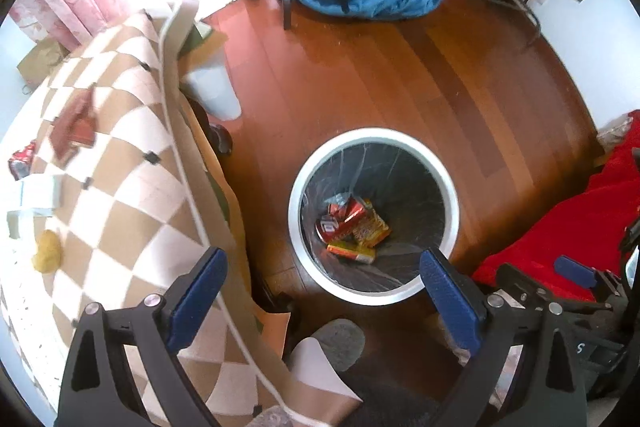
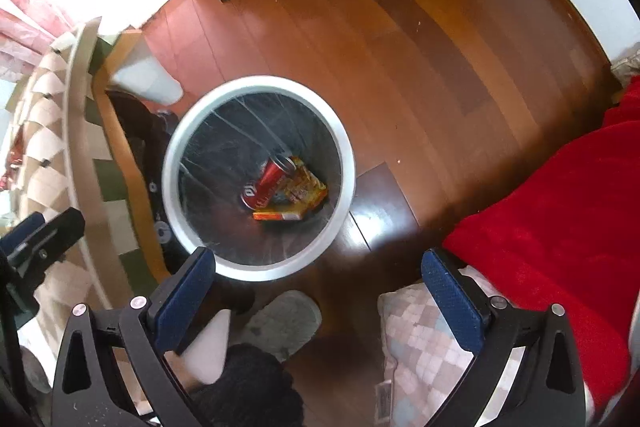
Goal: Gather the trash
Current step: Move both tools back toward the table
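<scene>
The left claw [image 1: 322,293] pointed steeply downward, its two blue-padded fingers [image 1: 197,297] spread wide with nothing between them. The right claw [image 2: 318,301] pointed straight down, its jaws likewise wide apart and empty. In the left wrist view the right claw showed at the lower right edge, close beside the left one.
</scene>
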